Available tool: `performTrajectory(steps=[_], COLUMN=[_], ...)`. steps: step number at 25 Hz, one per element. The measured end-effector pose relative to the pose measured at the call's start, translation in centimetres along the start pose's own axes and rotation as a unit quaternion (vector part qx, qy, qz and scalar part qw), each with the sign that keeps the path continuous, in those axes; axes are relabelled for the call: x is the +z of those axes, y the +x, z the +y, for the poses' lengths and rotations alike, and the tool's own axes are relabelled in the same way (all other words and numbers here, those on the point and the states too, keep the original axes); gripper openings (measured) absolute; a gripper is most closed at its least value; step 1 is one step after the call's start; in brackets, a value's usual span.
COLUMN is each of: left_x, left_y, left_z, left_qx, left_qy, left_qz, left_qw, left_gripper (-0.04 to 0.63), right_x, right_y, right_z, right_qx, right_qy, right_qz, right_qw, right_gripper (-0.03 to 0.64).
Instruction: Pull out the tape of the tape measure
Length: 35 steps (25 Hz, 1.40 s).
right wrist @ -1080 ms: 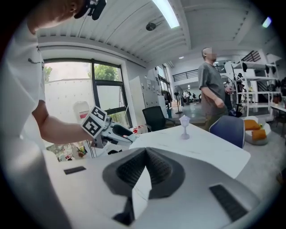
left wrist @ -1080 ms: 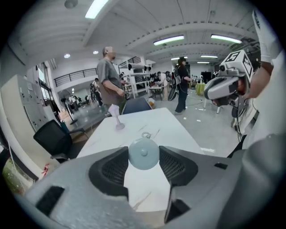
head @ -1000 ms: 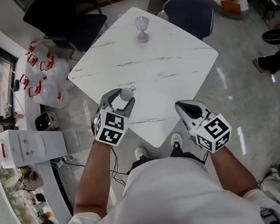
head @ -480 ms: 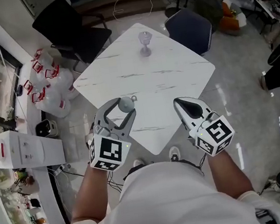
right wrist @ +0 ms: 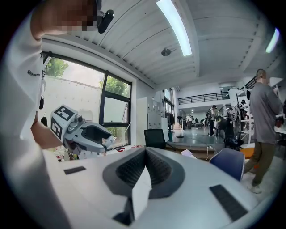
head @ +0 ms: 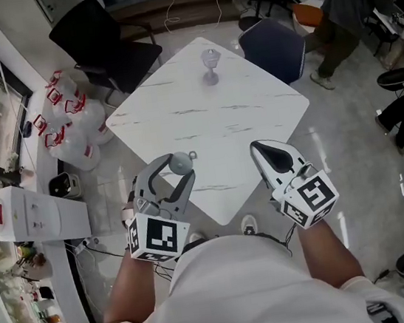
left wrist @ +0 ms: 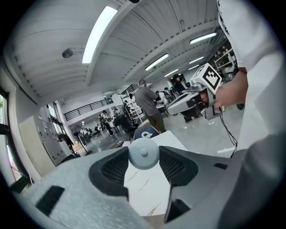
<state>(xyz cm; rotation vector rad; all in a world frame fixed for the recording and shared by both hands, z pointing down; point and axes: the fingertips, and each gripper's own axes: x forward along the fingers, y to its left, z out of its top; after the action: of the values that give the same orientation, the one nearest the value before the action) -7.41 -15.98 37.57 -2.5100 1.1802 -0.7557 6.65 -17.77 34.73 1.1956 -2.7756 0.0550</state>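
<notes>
cut off: walking person [head: 347,2], head past top edge | tiny: far people [left wrist: 106,124] | hidden: tape measure [head: 180,161] underside

Your head camera looks steeply down over the bench [head: 179,108]; each tongs camera faces level along its jaws, catching the other: right tongs [left wrist: 172,106] at 2 o'clock, left tongs [right wrist: 109,139] at 9

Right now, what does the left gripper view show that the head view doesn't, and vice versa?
Only left gripper view: the ceiling strip lights, and the centre stud on the tape measure. Only head view: the glass at the far corner of the table. Both: the left gripper shut on the tape measure, the shut right gripper, the white tabletop.
</notes>
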Motion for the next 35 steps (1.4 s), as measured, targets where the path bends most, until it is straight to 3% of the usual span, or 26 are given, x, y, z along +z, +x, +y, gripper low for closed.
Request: performTrajectory(steps=[23,35], left_x=[0.6,2.4], left_y=[0.6,1.6], left_z=[0.1,-1.8], left_qx=[-0.004,-0.02], left_qy=[0.03,0.072], left_qz=[-0.008,-0.022], left_qw=[0.9995,0.9969], left_gripper=[0.222,0.222], right_x=[0.7,1.9], right_y=[0.0,2.0], right_z=[-0.7,4.5], right_qx=[0.003,0.092], right_qy=[0.014,0.064], right_qz=[-0.012,-0.027], right_qw=[1.0,0.993], right_gripper=[0.051,0.052])
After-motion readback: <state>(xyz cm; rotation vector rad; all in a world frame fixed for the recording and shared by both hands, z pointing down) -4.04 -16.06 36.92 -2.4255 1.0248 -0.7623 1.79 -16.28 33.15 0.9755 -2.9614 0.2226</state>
